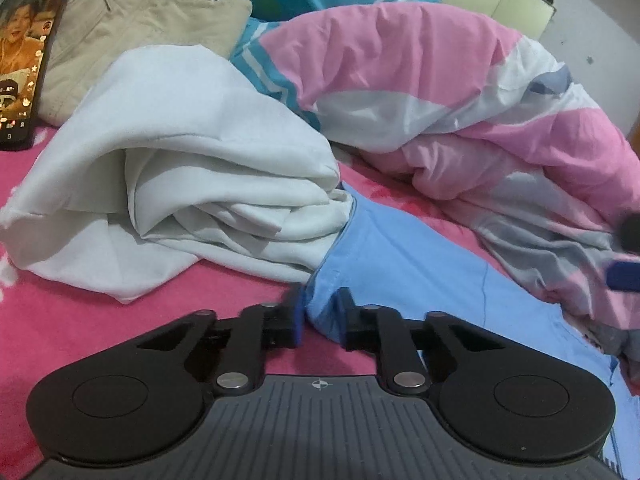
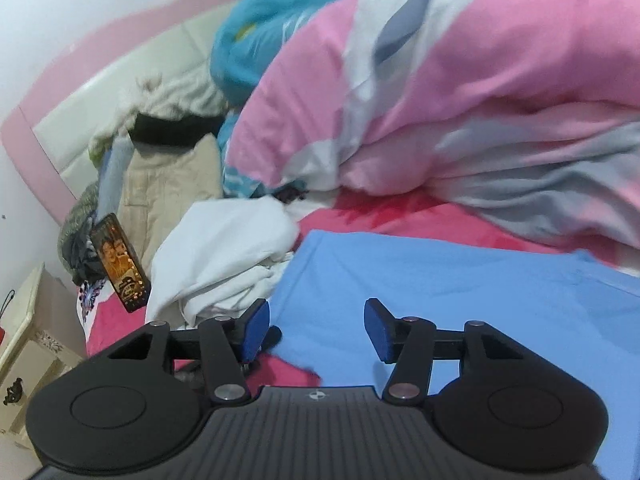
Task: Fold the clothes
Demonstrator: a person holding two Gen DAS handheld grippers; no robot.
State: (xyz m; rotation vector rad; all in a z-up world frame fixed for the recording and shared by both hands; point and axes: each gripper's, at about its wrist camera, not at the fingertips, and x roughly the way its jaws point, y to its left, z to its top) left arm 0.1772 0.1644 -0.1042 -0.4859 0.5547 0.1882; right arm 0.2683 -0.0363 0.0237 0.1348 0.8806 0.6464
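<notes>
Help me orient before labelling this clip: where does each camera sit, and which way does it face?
Left wrist: on the left gripper, aimed down the bed at the white garment; its fingers pinch the blue garment's edge.
Right wrist: on the right gripper, open above the blue garment.
Shared: both garments, phone, pink-and-white quilt.

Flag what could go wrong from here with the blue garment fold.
1. The left claw is shut on only a small bunched edge of the blue garment; it may slip out when pulled.
2. The white garment overlaps that blue edge, so a pull could drag it along.
3. The right claw is open above the blue garment, leaving that side unheld.
</notes>
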